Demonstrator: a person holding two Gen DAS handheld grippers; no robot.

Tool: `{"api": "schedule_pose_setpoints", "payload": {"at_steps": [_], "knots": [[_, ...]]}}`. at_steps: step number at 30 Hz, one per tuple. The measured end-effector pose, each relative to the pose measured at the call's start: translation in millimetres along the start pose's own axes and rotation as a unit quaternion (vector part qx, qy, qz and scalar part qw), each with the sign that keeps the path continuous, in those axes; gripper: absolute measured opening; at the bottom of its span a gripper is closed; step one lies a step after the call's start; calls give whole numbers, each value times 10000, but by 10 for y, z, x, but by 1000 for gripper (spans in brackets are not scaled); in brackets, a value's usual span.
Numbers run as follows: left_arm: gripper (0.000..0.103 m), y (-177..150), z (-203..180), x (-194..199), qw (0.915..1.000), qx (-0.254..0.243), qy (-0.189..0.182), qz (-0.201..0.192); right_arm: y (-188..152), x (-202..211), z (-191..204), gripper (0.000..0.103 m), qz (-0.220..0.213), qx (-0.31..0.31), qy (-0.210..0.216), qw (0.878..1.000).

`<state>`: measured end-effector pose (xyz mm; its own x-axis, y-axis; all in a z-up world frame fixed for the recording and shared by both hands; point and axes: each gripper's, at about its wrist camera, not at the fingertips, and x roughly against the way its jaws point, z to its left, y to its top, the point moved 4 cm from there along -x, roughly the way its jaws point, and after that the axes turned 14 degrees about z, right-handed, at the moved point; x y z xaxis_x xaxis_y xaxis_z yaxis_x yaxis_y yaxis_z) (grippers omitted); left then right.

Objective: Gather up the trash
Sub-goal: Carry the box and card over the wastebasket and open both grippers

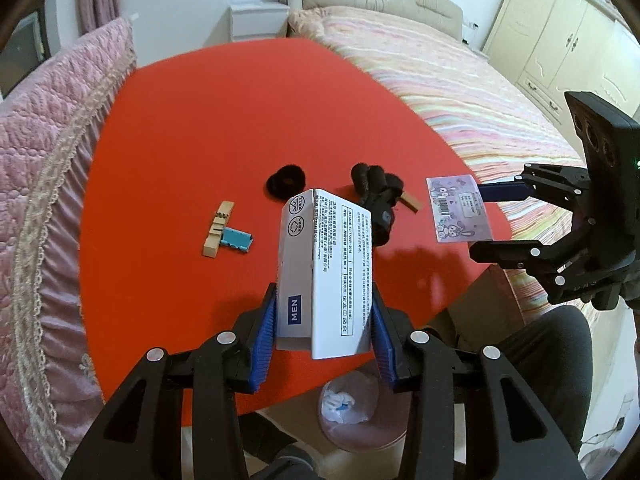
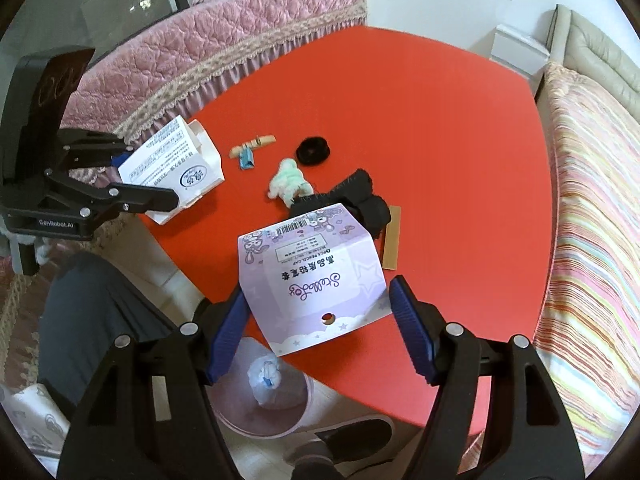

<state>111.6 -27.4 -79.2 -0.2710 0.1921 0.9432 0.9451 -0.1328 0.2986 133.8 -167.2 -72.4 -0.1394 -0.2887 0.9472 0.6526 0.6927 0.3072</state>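
Observation:
My left gripper point(image 1: 324, 332) is shut on a white printed carton point(image 1: 326, 272) and holds it above the near edge of the red table point(image 1: 224, 120); the carton also shows in the right wrist view point(image 2: 176, 168). My right gripper point(image 2: 318, 328) is shut on a purple cartoon package point(image 2: 316, 276), held above the table edge; it also shows in the left wrist view point(image 1: 460, 208). A pink waste bin point(image 2: 268, 404) with crumpled white trash stands on the floor below both grippers, also in the left wrist view point(image 1: 352, 412).
On the table lie a wooden clothespin with a teal clip point(image 1: 224, 232), a black hair tie point(image 1: 286, 180), dark socks point(image 2: 360, 196), a green-white plush point(image 2: 290, 180) and a brown card point(image 2: 392, 240). A pink-covered sofa point(image 1: 48, 160) is left, a striped bed point(image 1: 460, 80) right.

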Motion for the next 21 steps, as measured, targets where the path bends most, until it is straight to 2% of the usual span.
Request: {"api": "schedule_pose_setpoints", "payload": {"at_steps": [13,21], "knots": [[42,-328,-291,398,9990,-112,82,-424,-366,486,286,69,-454,-109,-1,9989],[42,-544,-412,468,9987,-181,25,-471,-660,644,545,69,-524,-38,86,9986]]}}
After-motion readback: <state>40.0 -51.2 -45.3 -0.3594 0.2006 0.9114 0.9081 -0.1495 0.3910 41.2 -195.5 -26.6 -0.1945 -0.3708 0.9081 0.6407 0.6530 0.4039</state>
